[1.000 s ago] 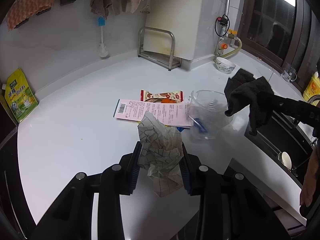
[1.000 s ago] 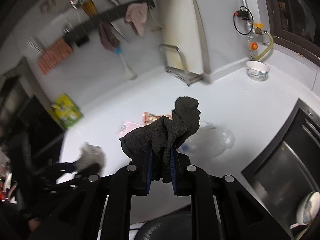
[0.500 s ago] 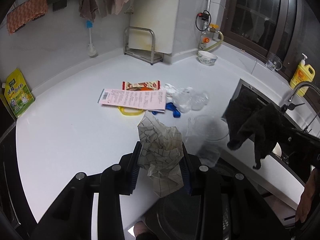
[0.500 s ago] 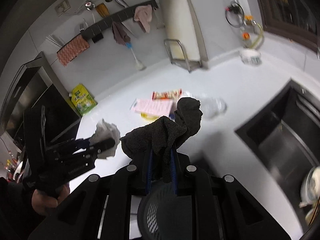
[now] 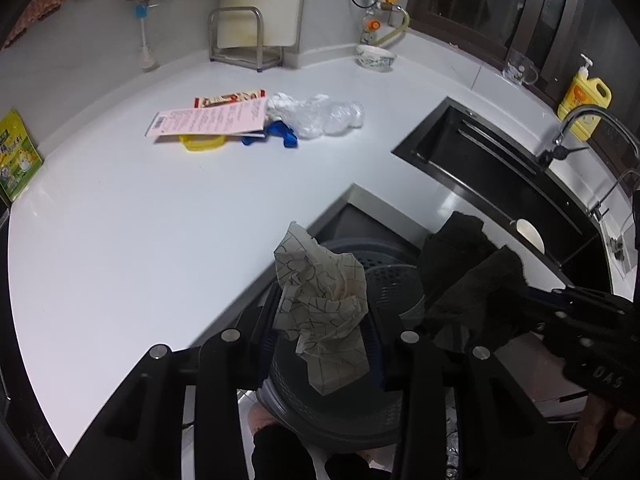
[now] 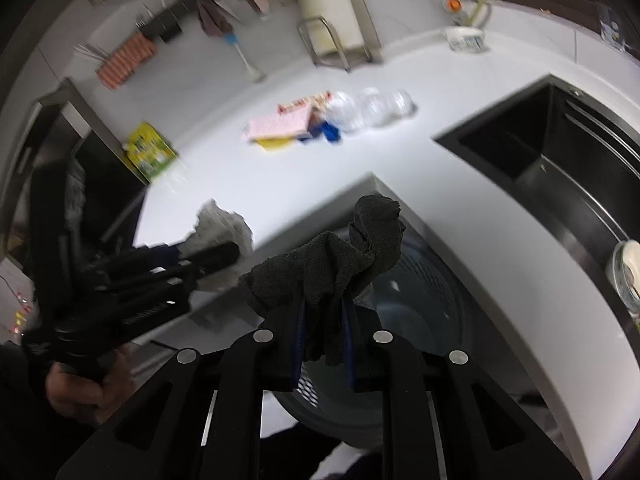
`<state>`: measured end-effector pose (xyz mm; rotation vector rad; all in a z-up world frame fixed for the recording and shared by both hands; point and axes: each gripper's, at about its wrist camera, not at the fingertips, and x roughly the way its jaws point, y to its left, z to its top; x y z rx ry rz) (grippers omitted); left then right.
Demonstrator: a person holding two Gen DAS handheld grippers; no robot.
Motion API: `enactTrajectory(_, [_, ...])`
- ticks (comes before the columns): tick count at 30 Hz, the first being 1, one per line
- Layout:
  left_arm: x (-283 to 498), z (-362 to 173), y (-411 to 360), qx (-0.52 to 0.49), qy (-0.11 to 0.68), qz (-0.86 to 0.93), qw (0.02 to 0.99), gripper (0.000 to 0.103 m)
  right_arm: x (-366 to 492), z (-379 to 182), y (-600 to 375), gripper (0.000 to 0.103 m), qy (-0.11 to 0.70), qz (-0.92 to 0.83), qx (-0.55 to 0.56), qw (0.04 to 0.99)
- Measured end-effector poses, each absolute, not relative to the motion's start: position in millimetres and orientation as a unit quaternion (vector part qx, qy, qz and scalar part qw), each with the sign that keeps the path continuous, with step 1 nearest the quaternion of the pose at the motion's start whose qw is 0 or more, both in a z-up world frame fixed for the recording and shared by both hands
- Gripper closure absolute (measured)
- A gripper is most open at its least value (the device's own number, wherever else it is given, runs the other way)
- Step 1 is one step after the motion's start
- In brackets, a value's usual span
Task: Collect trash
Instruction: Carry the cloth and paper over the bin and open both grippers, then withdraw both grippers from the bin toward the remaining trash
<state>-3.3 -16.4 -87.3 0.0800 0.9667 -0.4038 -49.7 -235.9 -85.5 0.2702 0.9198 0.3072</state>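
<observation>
Above the grey bin (image 5: 384,280), the left gripper (image 5: 322,340) pinches a crumpled patterned paper (image 5: 322,308) standing upright, long axis vertical; its jaws are opening. Just right, the right gripper (image 6: 324,320) clamps a dark cloth (image 6: 344,256) draped upward over the bin's rim.

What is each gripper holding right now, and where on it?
Left gripper, jaws opening: crumpled paper, pads at its lower middle. Right gripper: dark cloth, pinched near its lower end.
</observation>
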Motion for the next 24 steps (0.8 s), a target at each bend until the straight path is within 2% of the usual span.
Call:
enactTrajectory(7, [-12.7, -110.8, -33.6, 0.046, 0.482, -0.197, 0.852, 0.06, -52.4, -117.8, -245.0, 0.087, 0.465, 0.128, 0.14, 0.865])
enactTrajectory(10, [-15.4, -110.0, -35.2, 0.044, 0.479, -0.191, 0.855, 0.045, -53.2, -121.7, -247.5, 0.084, 0.471, 0.123, 0.133, 0.863])
enactTrajectory(11, [-16.1, -108.3, -34.8, 0.043, 0.478, -0.188, 0.857, 0.038, -54.2, -121.4, -249.0, 0.081, 0.472, 0.121, 0.133, 0.863])
enactTrajectory(12, [-17.4, -106.2, -33.7, 0.04, 0.474, -0.185, 0.86, 0.035, -55.8, -120.6, -250.8, 0.073, 0.469, 0.121, 0.134, 0.864])
enactTrajectory(14, [-18.2, -102.6, -31.4, 0.038, 0.469, -0.178, 0.864, 0.029, -59.3, -116.8, -255.1, 0.068, 0.459, 0.118, 0.137, 0.87])
enactTrajectory(24, [-17.7, -91.8, -17.8, 0.024, 0.467, -0.149, 0.871, 0.025, -60.4, -113.5, -258.4, 0.064, 0.455, 0.122, 0.145, 0.87])
